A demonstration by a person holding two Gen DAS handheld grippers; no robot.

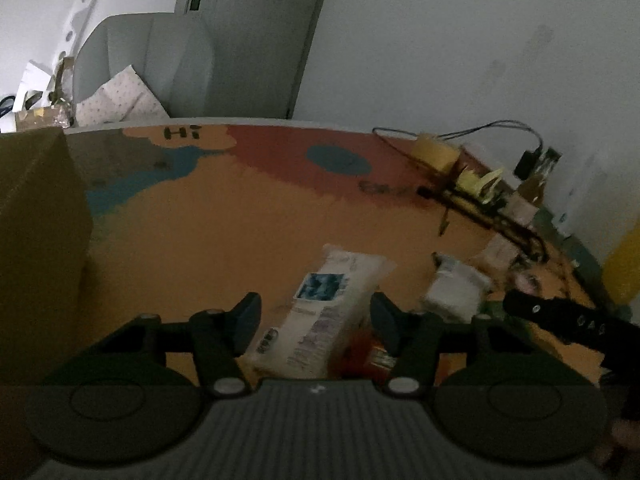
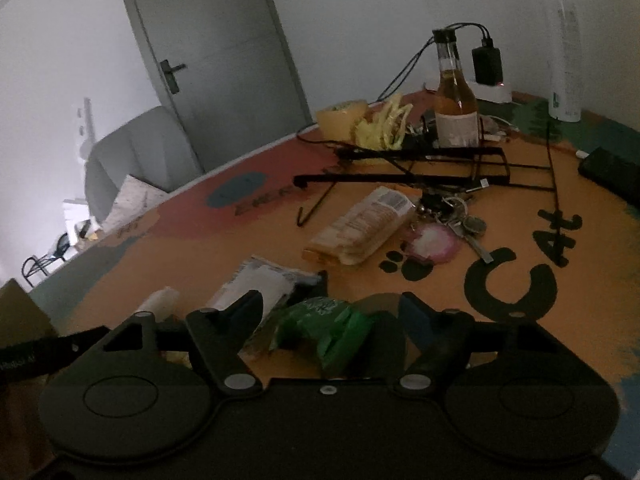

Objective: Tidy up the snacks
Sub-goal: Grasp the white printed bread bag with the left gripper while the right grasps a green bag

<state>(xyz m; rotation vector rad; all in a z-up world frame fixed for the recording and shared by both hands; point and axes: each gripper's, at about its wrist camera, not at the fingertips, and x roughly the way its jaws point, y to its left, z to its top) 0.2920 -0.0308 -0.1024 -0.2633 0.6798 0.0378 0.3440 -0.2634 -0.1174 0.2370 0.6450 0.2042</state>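
Note:
My left gripper is open, its jaws standing on either side of a long white snack packet with a blue picture that lies on the painted table. A small red packet lies beside it under the right finger. A white wrapped snack lies further right. My right gripper is open over a crumpled green snack bag. A white and grey packet lies just beyond it. A tan biscuit packet lies mid-table.
A cardboard box stands at the table's left. At the back right are a glass bottle, a tape roll, yellow paper, a black wire rack, keys, cables and a charger. A grey chair stands behind the table.

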